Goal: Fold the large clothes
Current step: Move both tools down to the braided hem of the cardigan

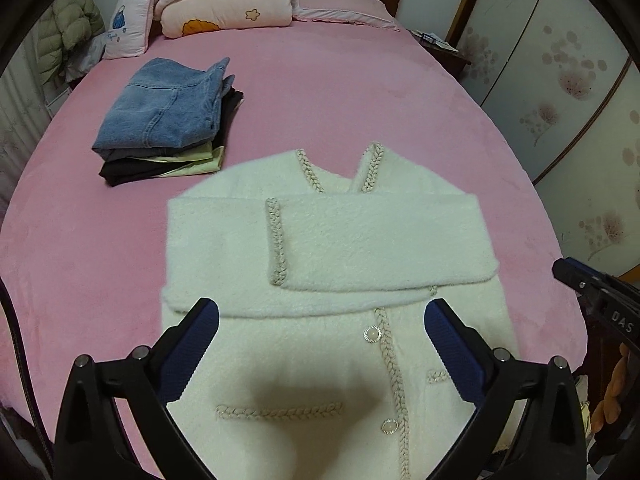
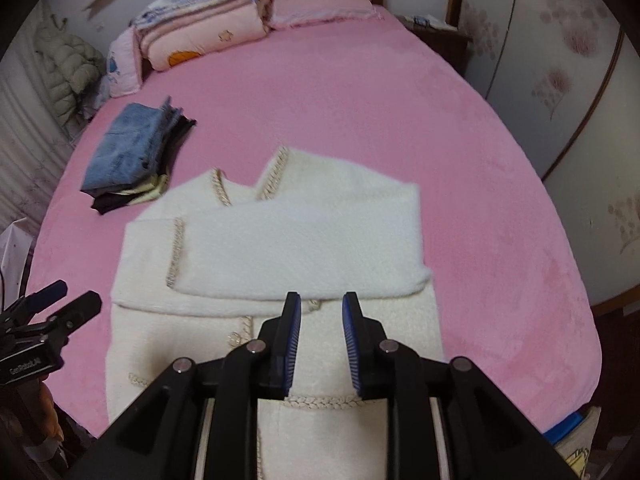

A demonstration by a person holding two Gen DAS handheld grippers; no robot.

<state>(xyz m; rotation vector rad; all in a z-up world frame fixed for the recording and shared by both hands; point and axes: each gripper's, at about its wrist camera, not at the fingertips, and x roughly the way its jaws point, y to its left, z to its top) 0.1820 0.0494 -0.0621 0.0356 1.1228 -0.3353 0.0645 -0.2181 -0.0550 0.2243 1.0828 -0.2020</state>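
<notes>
Hovering over the white cardigan (image 1: pixel 332 264), spread flat on the pink bed (image 1: pixel 360 92) with both sleeves crossed over the chest. Left gripper (image 1: pixel 322 320) spread wide, holding nothing; right gripper (image 2: pixel 321 312) narrowed, a slim gap, nothing pinched. Folded stack (image 1: pixel 168 120) waiting at ten o'clock. Risky next: grabbing only the top fleece layer, dragging the sleeves loose, skewing the fold.

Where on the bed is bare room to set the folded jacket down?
Bare pink bed lies between the white jacket and the pillows, and right of the jacket toward the wardrobe. The left is crowded by the folded stack.
</notes>
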